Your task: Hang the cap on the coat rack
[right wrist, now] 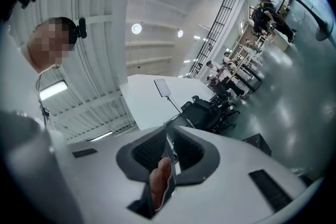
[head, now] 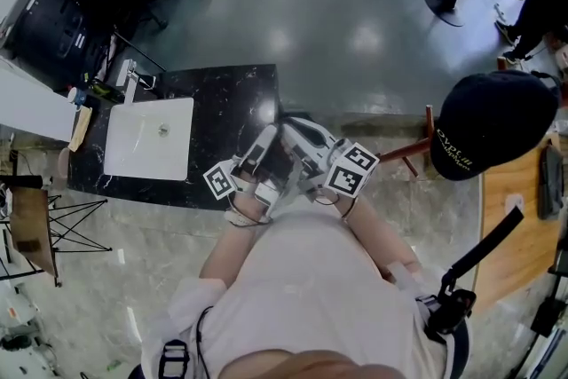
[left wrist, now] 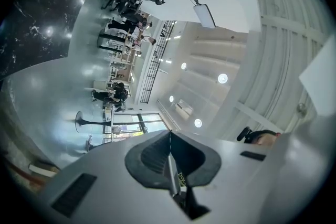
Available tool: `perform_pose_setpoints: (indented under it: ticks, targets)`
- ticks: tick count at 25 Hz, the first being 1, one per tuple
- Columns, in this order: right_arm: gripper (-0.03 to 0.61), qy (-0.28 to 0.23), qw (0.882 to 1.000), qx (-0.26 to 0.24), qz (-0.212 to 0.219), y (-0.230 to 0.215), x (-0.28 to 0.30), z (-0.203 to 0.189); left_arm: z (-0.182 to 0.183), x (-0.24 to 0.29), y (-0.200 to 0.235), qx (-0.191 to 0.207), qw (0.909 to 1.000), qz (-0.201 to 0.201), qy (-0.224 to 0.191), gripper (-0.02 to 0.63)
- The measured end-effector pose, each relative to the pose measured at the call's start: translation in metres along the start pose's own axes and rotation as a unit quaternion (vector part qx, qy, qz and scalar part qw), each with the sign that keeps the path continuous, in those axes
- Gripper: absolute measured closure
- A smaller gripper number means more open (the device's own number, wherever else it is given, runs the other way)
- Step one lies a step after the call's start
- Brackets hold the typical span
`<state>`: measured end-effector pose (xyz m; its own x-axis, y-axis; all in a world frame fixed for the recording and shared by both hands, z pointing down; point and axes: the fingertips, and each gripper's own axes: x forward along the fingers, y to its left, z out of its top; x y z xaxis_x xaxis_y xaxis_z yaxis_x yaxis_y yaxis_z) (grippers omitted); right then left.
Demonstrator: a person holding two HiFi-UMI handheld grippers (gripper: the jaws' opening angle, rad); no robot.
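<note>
Head view: dark navy fabric cap (head: 493, 124) already sits atop the red-brown wooden coat rack (head: 410, 152). Left gripper (left wrist: 169, 136) and right gripper (right wrist: 167, 136) are both pressed together and empty, left of the rack, with the right one nearer.

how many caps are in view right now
1: the dark cap at the right of the head view, apparently sitting on top of the wooden coat rack, next to the wooden table. Others could be hidden in the distant clutter.

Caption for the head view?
Left gripper and right gripper held close at the chest; dark cap rests on the coat rack.
</note>
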<state>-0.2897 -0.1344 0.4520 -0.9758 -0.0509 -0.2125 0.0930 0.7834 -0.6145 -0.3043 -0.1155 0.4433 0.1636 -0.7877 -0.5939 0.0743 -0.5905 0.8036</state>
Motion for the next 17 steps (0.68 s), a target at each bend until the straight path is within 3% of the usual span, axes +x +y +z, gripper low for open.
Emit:
perform_pose_setpoints:
  ticks: [17]
  targets:
    - [0.514, -0.001, 1.000, -0.002, -0.019, 0.013, -0.015, -0.015, -0.012, -0.013, -0.002, -0.024, 0.9997, 0.009, 0.003, 0.606]
